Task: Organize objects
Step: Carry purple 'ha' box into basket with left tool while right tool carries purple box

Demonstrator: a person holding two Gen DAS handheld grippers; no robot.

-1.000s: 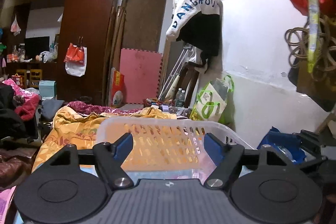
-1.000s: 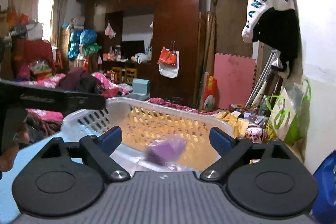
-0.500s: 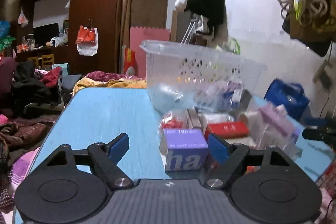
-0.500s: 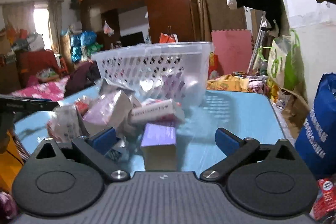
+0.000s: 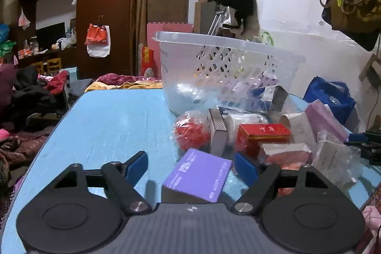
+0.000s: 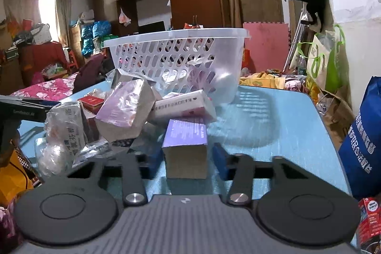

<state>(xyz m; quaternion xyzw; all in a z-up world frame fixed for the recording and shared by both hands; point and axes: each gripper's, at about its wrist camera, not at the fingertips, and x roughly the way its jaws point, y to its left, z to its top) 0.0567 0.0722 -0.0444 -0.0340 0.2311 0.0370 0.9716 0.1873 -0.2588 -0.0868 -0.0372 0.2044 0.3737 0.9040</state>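
Observation:
A clear plastic basket (image 5: pixel 228 68) (image 6: pixel 176 58) stands on the blue table (image 5: pixel 112 125), with a pile of small boxes and wrapped packets in front of it. In the left wrist view my left gripper (image 5: pixel 191 167) is open around a purple box (image 5: pixel 197 176) lying on the table. A red box (image 5: pixel 262 135) and a red bagged item (image 5: pixel 190 132) lie just beyond. In the right wrist view my right gripper (image 6: pixel 185 158) is open, its blue pads close on each side of another purple box (image 6: pixel 185 142) standing on the table.
The pile holds a pink box (image 6: pixel 126 111), a white-pink carton (image 6: pixel 183 106) and clear-wrapped packets (image 6: pixel 64 132). A blue bag (image 6: pixel 362 142) stands right of the table. A bed with clothes (image 5: pixel 28 97) lies left. The table edge (image 6: pixel 333 135) is near.
Both grippers have dropped from above the basket to table level and come up to the purple boxes. The right gripper's fingers have narrowed around its box.

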